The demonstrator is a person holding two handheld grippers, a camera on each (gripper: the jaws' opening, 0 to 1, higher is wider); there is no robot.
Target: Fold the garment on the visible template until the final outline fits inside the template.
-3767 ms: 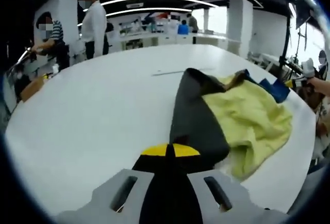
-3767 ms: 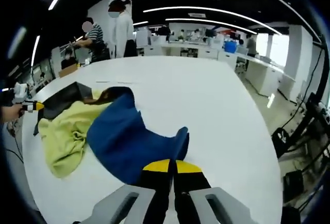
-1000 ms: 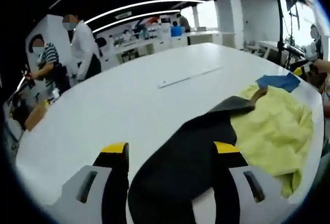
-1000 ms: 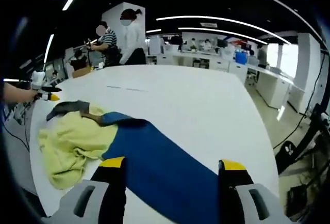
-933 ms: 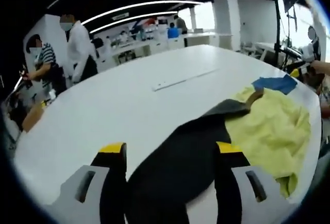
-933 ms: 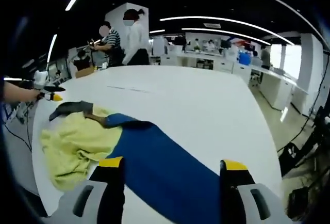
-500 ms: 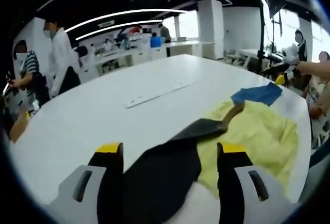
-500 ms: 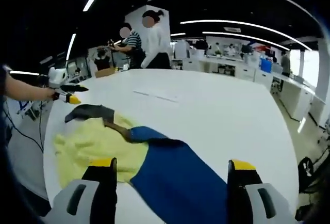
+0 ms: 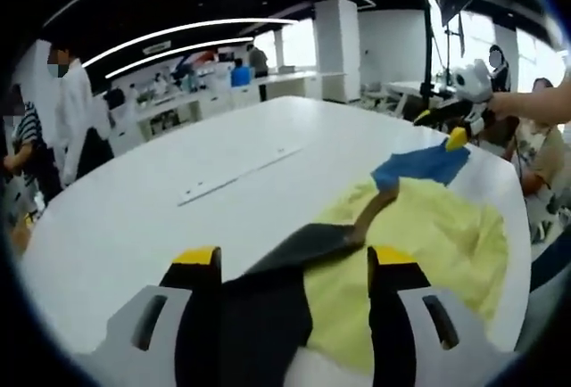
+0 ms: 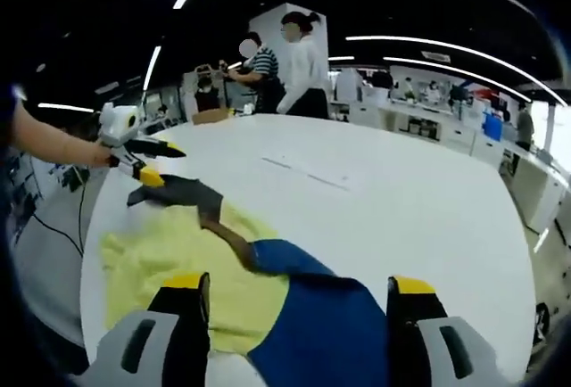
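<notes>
I have the left gripper [image 9: 290,262] wide apart over the black sleeve [image 9: 294,249], and the right gripper [image 10: 294,287] just as wide over the blue sleeve [image 10: 317,320]; neither holds cloth. The garment [image 9: 419,244] lies on the near part of the white table [image 9: 134,218], its yellow body [image 10: 169,258] rumpled between the sleeves. I judge folding barely begun: no neat fold shows, and I cannot make out a template outline, only a thin strip [image 9: 236,176] farther off.
</notes>
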